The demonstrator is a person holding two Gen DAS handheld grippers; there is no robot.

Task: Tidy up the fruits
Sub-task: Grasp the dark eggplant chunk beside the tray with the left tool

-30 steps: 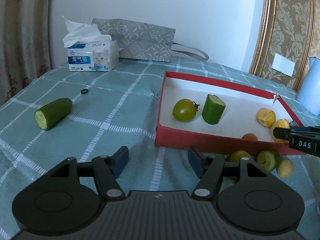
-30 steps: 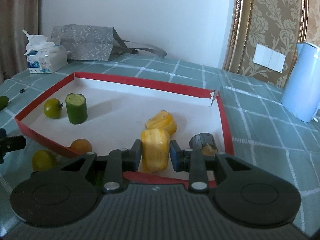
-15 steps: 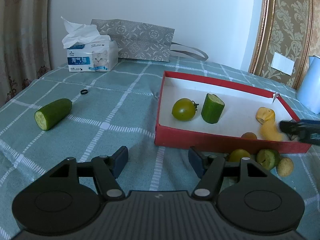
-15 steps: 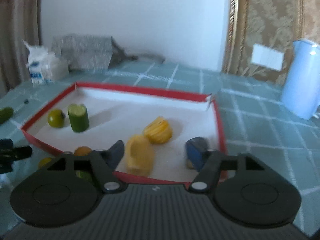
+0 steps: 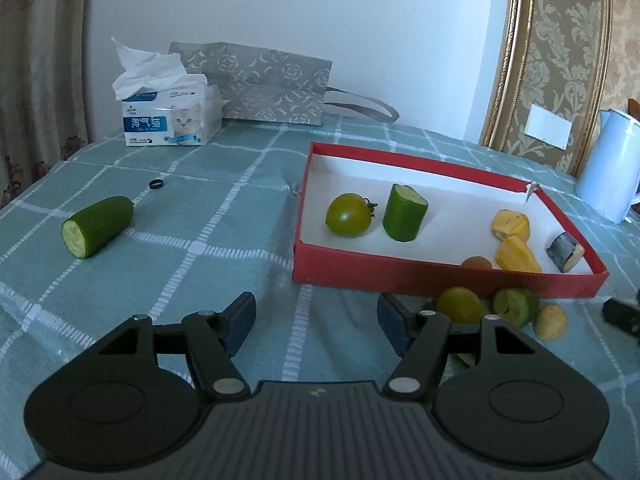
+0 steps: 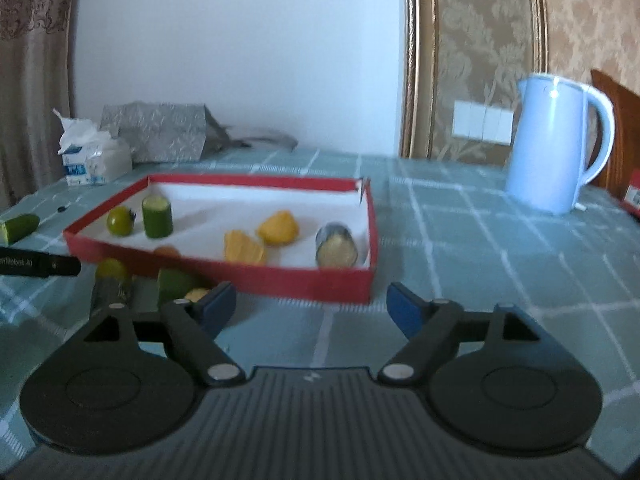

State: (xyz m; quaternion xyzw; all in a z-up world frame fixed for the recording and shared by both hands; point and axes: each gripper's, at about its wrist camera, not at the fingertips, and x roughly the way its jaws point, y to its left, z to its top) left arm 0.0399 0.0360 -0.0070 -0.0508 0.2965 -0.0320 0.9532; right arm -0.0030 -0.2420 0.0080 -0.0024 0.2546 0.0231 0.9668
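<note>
Tomato [image 5: 348,215] in tray [image 5: 440,280], left of upright cucumber piece [image 5: 404,213].

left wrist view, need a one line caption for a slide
Open left gripper hovers over the checked cloth before a red tray holding produce, a cut cucumber lying off to the left.

We see a red tray [image 5: 440,280] with a white floor, holding a green tomato [image 5: 349,215], a green cucumber chunk [image 5: 404,213] and two yellow pieces [image 5: 512,226]. The tablecloth [image 5: 224,220] is teal with a white check. The bag [image 5: 260,80] is grey, patterned; the kettle [image 6: 556,140] pale blue.
</note>
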